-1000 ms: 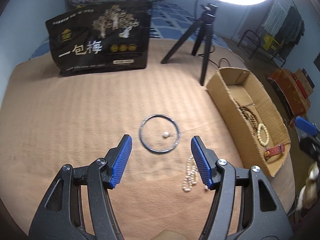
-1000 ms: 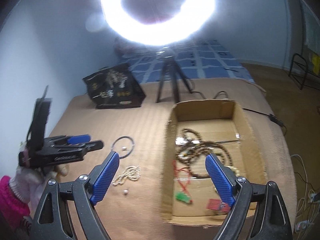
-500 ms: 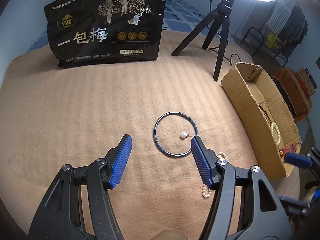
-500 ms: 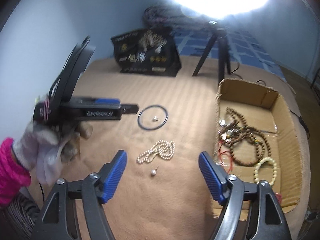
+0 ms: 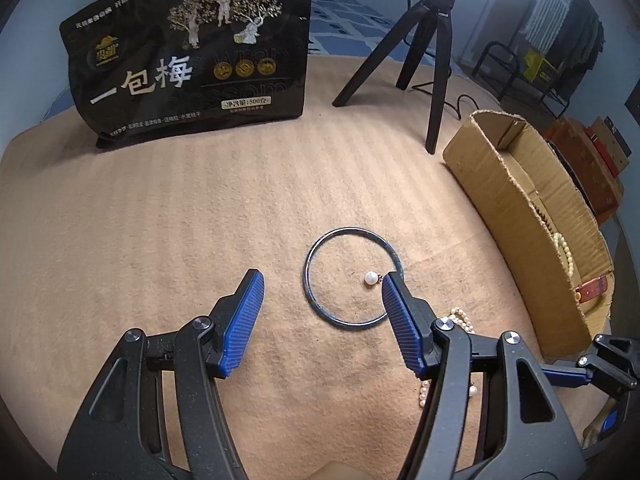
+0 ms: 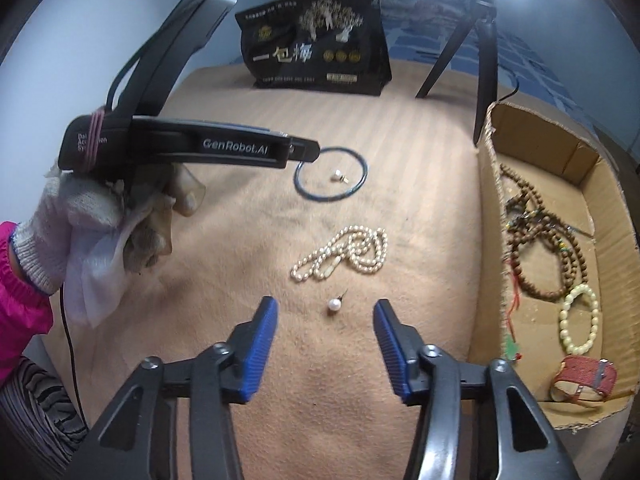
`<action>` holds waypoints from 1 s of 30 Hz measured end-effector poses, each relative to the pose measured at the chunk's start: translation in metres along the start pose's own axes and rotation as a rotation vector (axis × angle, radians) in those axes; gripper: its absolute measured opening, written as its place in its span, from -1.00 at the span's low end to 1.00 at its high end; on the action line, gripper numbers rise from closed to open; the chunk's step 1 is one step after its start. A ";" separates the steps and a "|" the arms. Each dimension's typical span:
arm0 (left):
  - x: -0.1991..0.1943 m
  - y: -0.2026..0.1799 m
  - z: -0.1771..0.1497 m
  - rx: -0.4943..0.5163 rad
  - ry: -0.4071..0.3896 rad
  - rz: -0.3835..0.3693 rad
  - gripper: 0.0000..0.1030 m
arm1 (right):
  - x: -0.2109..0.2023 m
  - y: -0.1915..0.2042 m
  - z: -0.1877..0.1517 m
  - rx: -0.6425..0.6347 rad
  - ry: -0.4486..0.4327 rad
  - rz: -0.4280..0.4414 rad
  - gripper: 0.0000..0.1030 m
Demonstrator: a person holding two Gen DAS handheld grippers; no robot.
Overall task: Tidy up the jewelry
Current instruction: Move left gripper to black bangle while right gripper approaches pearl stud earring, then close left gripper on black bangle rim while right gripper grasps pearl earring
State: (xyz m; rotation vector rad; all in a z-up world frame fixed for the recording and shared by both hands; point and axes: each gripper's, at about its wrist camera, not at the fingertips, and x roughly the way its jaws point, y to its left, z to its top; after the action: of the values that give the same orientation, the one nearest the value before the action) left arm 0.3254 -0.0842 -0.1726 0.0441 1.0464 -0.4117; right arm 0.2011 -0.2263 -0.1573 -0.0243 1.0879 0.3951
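A dark blue bangle point(image 5: 353, 277) lies flat on the tan blanket with a pearl earring point(image 5: 371, 278) inside it. My left gripper point(image 5: 322, 286) is open and empty just before the bangle, its right finger over the ring's near right rim. In the right wrist view the bangle point(image 6: 330, 173) lies far ahead, a pearl necklace point(image 6: 347, 253) lies in the middle, and a second pearl earring point(image 6: 334, 304) sits just ahead of my open, empty right gripper point(image 6: 325, 314). The cardboard box point(image 6: 608, 176) at right holds wooden bead strands point(image 6: 540, 240), a cream bracelet point(image 6: 580, 320) and a red strap.
A black snack bag point(image 5: 192, 52) stands at the back. A black tripod point(image 5: 428, 44) stands by the box's far end point(image 5: 496, 128). The left gripper's body point(image 6: 192, 148) and gloved hand point(image 6: 100, 216) fill the left of the right wrist view.
My left gripper has moved forward and down to the bangle. My right gripper has swung from over the box to the left and down toward the loose pearl earring.
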 end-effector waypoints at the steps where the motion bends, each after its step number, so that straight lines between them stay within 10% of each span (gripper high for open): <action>1: 0.001 -0.001 0.000 0.003 0.002 -0.007 0.23 | 0.002 0.000 0.000 0.003 0.004 0.001 -0.03; 30: 0.046 -0.033 -0.002 0.127 0.029 0.082 0.59 | 0.031 0.005 -0.002 0.011 0.053 -0.020 -0.03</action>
State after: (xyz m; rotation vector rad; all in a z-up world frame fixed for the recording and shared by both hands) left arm 0.3321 -0.1280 -0.2078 0.2057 1.0429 -0.4037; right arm 0.2105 -0.2128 -0.1840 -0.0361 1.1409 0.3725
